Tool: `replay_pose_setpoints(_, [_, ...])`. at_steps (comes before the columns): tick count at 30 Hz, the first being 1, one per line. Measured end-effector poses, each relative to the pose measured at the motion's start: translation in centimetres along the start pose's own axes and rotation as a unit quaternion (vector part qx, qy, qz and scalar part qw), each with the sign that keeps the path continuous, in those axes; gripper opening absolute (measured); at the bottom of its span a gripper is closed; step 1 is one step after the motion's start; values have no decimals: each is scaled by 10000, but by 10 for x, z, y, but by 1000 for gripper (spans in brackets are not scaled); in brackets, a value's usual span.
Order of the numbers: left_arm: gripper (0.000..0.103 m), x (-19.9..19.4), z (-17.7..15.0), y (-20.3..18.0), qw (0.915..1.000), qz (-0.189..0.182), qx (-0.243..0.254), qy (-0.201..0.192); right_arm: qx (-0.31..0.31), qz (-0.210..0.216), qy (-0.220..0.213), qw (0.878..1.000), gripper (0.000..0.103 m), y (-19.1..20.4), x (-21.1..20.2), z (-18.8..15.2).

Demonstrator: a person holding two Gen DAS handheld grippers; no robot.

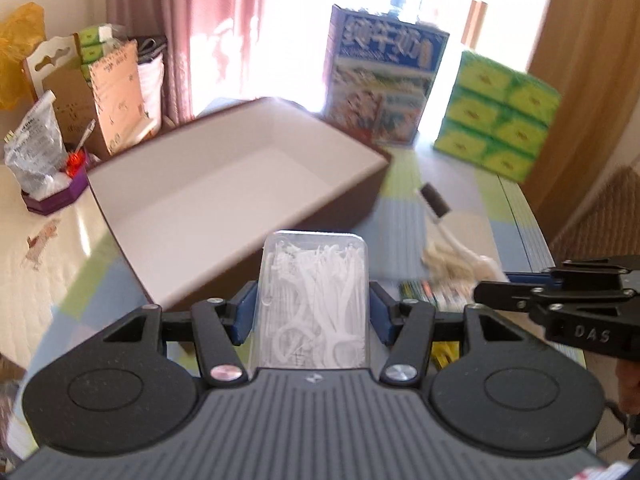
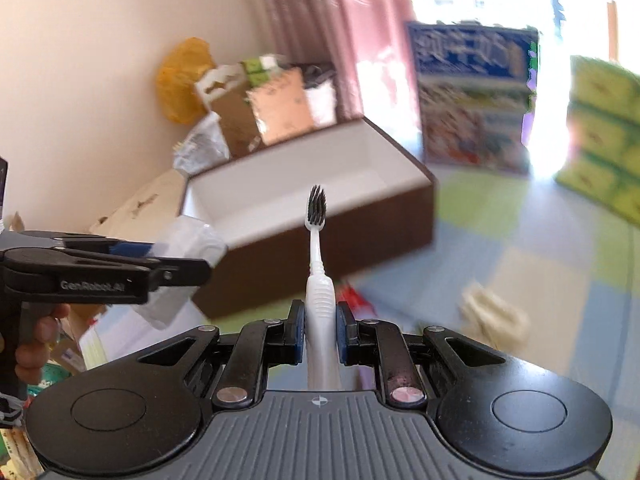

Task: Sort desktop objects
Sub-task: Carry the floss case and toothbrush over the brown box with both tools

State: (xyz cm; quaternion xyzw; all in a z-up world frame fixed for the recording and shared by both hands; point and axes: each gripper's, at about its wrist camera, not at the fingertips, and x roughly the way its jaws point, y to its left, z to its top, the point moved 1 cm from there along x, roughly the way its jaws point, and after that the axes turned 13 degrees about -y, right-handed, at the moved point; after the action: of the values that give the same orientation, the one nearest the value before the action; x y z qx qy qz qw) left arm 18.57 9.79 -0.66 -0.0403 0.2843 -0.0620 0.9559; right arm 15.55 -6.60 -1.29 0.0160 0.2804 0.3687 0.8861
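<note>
While both loads hang above the open box (image 1: 240, 168) for dropping in, left gripper (image 1: 312, 312) clamps the floss-pick case (image 1: 314, 296); right gripper (image 2: 319, 330) pinches the toothbrush (image 2: 319, 264) handle, bristles forward.

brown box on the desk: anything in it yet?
Empty as far as visible: the brown box shows only bare white interior; floss-pick case and toothbrush remain gripped outside it.
</note>
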Motion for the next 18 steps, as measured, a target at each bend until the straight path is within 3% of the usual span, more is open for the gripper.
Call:
replay_pose_setpoints(9, [52, 56, 60, 46, 9994, 284, -169, -125, -470, 276, -98, 9985, 13, 15, 106, 67])
replay_pose_setpoints(18, [52, 119, 77, 95, 9961, 656, -577, 111, -657, 369, -109, 9971, 13, -4, 193, 96])
